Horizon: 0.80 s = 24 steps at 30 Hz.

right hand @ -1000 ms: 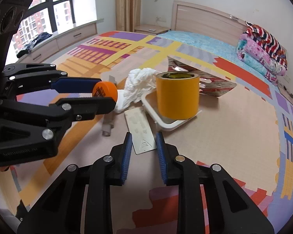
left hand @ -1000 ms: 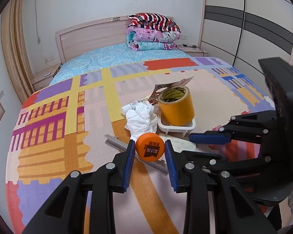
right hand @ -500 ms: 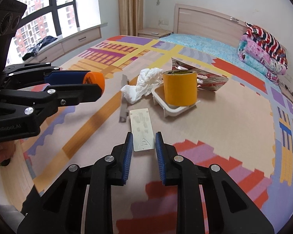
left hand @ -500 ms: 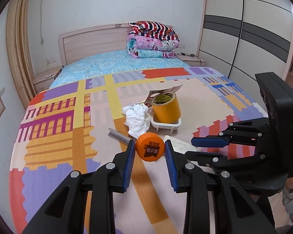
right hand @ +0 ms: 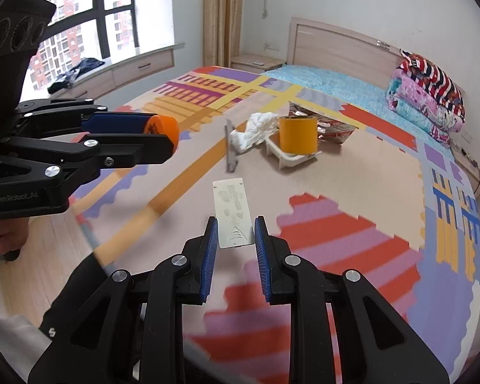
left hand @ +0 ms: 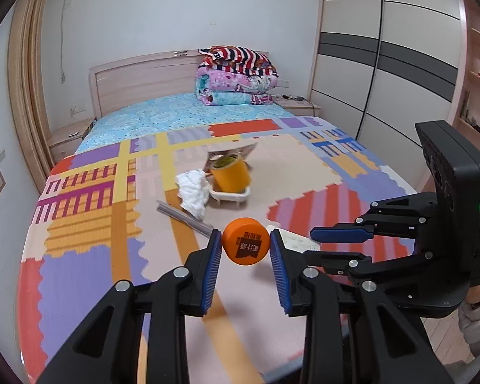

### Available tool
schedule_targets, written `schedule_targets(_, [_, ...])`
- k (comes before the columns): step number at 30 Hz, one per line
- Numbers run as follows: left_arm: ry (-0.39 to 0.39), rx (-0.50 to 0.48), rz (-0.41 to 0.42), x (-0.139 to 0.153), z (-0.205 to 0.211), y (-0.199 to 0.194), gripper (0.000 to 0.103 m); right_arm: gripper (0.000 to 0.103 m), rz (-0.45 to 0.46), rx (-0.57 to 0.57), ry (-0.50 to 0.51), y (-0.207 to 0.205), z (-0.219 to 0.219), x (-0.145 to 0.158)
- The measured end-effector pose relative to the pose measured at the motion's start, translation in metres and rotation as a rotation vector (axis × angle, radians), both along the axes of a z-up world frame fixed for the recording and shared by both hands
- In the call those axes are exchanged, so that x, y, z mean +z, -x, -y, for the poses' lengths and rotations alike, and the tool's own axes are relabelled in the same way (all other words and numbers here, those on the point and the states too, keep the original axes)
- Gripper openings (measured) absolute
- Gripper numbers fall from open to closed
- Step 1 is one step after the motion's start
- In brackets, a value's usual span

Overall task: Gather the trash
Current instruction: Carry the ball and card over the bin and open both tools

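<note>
Orange and round, a bottle cap [left hand: 245, 241] sits between the blue pads of the left claw [left hand: 245, 249]. The pads press on its two sides, so the claw is clamped on the cap and holds it up above the bed. In the right wrist view the same cap [right hand: 163, 131] shows at 9 o'clock, sticking out past the claw's tips.

The right claw [right hand: 235, 246] has its two pads only a little way apart, and a flat white card [right hand: 233, 212] shows in the gap between them. The pads look very near the card's edges, but I cannot tell if they squeeze it or if the card just lies on the mat.

More trash lies on the colourful foam mat [right hand: 368, 192] that covers the bed. At 12 o'clock from the right claw there is a yellow tape roll [right hand: 297, 136] standing in a small white tray [right hand: 291, 156]. A crumpled white tissue [right hand: 256, 131] lies just beside the tray, at its 9 o'clock. A grey strip [right hand: 230, 147] lies touching the tissue. A shiny snack wrapper [right hand: 332, 126] lies right behind the tape roll.

Folded blankets [left hand: 236, 75] are piled at the far end of the bed, by the wooden headboard [left hand: 144, 83].
</note>
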<state>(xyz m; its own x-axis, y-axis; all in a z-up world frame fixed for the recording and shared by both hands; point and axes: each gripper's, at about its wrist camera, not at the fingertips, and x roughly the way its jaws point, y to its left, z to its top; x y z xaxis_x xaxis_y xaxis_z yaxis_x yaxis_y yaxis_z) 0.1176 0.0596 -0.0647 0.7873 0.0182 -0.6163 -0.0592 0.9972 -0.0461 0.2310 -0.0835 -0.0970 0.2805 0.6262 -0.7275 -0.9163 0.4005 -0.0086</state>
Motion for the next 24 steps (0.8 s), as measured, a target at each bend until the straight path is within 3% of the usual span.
schedule_targets(18, [0.050, -0.083, -0.027, -0.014, 0.054, 0.064, 0.030, 0.024, -0.017, 0.027, -0.004, 0.066, 0.070, -0.006])
schedule_targets(24, [0.071, -0.145, -0.109, -0.042, 0.070, 0.074, 0.030, 0.024, -0.053, 0.021, 0.018, 0.077, 0.088, -0.024])
